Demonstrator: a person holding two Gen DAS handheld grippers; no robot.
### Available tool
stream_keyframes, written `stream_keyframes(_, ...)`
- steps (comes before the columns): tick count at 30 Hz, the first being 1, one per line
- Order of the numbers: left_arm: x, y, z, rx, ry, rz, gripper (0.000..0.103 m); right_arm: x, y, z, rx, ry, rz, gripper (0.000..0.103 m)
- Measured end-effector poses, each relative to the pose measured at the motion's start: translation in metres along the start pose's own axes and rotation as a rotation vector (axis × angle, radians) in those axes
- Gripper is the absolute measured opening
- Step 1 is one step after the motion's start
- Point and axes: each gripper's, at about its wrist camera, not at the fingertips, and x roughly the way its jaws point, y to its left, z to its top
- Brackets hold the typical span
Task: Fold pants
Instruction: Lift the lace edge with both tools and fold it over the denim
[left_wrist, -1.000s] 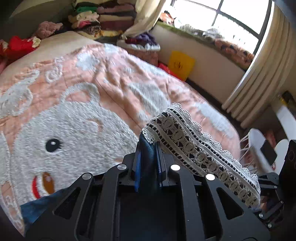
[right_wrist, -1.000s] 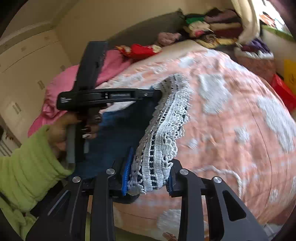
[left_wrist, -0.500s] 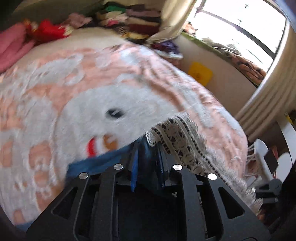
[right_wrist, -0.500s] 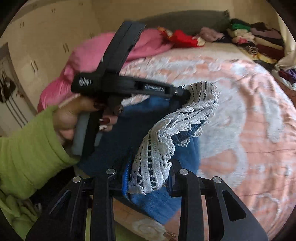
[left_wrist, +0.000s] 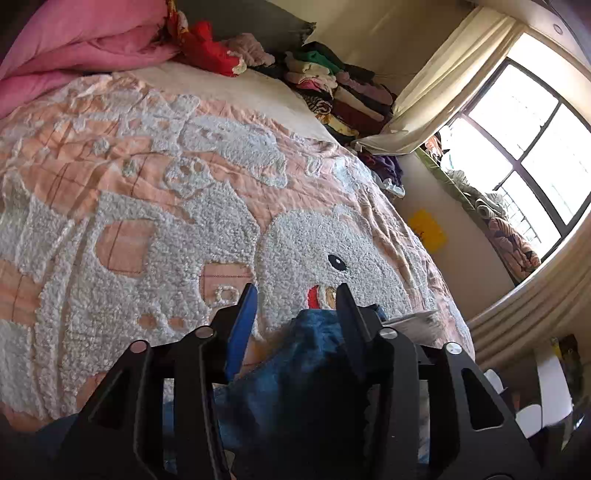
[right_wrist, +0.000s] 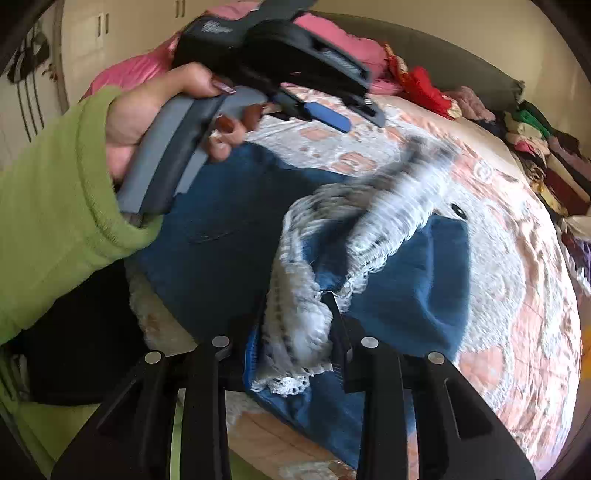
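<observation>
Blue denim pants (right_wrist: 236, 236) with a white lace hem (right_wrist: 373, 214) lie bunched on the pink and white bedspread (right_wrist: 517, 295). My right gripper (right_wrist: 295, 332) is shut on the lace hem, which hangs blurred in front of it. My left gripper (left_wrist: 295, 295) is open; blue denim (left_wrist: 310, 354) lies under and between its fingers, not pinched. In the right wrist view the left gripper (right_wrist: 332, 110) is held by a hand in a green sleeve above the pants, jaws apart.
A pink quilt (left_wrist: 74, 44) and red cloth (left_wrist: 210, 48) lie at the head of the bed. Folded clothes (left_wrist: 340, 88) are stacked at the far corner. A window (left_wrist: 524, 147) with curtains is at the right, past the bed's edge.
My left gripper has opened and let go of the pants' hem, then lifted away over the bed. The lace hem has dropped onto the pants, still held by the right gripper.
</observation>
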Motion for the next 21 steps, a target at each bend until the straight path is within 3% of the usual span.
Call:
stream_keyframes(5, 0.000, 0.008, -0.001, -0.037, 0.043, -0.073, 0.043, -0.002, 0.020, 0.009, -0.027, -0.025, 0.074, 0.033)
stream_keyframes(11, 0.016, 0.012, -0.011, -0.053, 0.148, -0.050, 0.054, -0.026, 0.020, 0.009, -0.030, -0.070, 0.068, 0.051)
stream_keyframes(16, 0.033, 0.001, -0.023, 0.018, 0.224, 0.007, 0.057, -0.028, 0.011, -0.009, -0.057, -0.032, 0.044, 0.055)
stream_keyframes(18, 0.036, -0.005, -0.027, 0.051, 0.222, 0.043, 0.028, -0.019, 0.017, -0.014, -0.074, -0.002, 0.063, 0.055)
stream_keyframes(21, 0.033, -0.010, -0.028, 0.080, 0.202, 0.059, 0.010, -0.008, 0.028, -0.015, -0.112, 0.009, 0.072, 0.055)
